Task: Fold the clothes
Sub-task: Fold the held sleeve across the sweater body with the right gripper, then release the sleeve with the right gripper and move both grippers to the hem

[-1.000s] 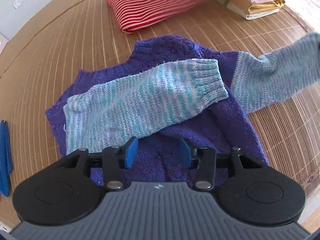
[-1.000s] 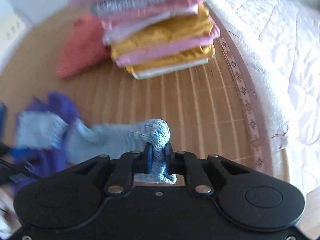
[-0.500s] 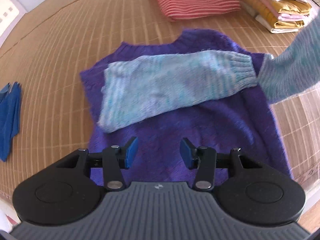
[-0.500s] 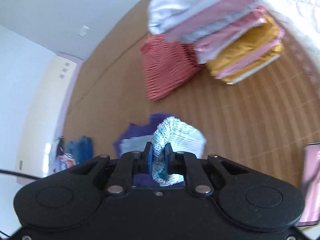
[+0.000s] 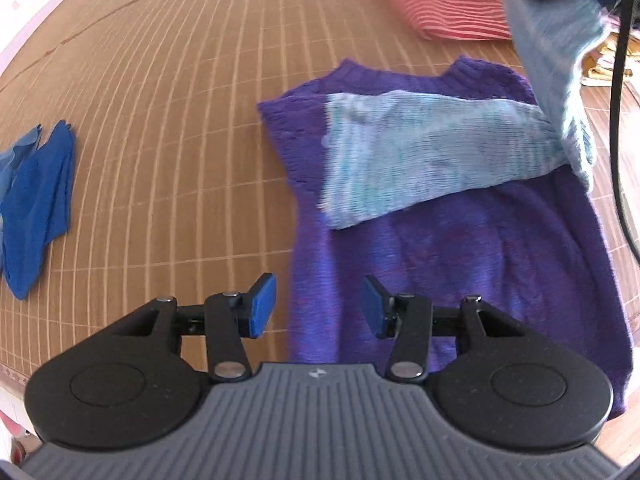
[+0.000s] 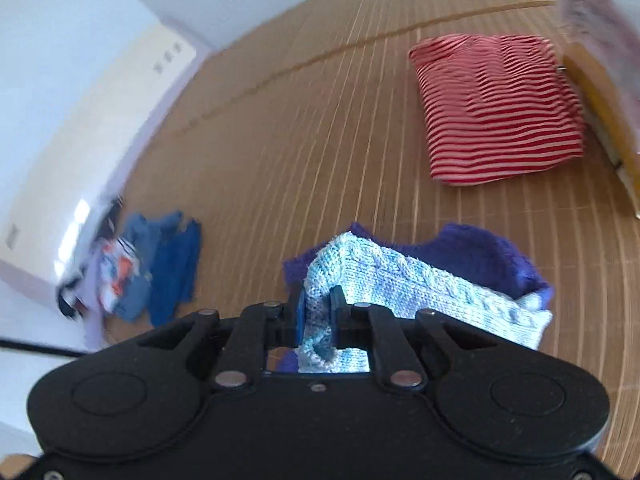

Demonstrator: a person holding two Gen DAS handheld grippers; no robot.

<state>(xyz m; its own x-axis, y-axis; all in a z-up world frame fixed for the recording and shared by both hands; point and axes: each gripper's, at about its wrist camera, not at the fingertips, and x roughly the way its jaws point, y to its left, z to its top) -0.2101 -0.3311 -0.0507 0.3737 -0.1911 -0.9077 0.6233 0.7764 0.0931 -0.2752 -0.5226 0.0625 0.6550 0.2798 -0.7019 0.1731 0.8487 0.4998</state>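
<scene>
— Two grippers are showing for us. Our left gripper (image 5: 318, 312) is hanging with its blue pads (image 5: 261, 312) standing well apart and gripping nothing; the purple knitted sweater (image 5: 460, 256) is lying flat on the woven bamboo mat (image 5: 160, 120), its lower edge running just under and beyond those fingers.

— And our right gripper (image 6: 318, 316)?

— We are pinching it nearly closed on the cuff of the pale blue knitted sleeve (image 6: 400, 284), which is stretching off to the right of the fingers over the purple body. The other pale blue sleeve (image 5: 420, 160) is lying folded across the chest, ahead of our left fingers.

— Anything farther out?

— We are seeing a folded red-and-white striped garment (image 6: 496, 108) well beyond the right fingers, and crumpled blue clothes (image 5: 36, 200) far left of the left ones.
</scene>
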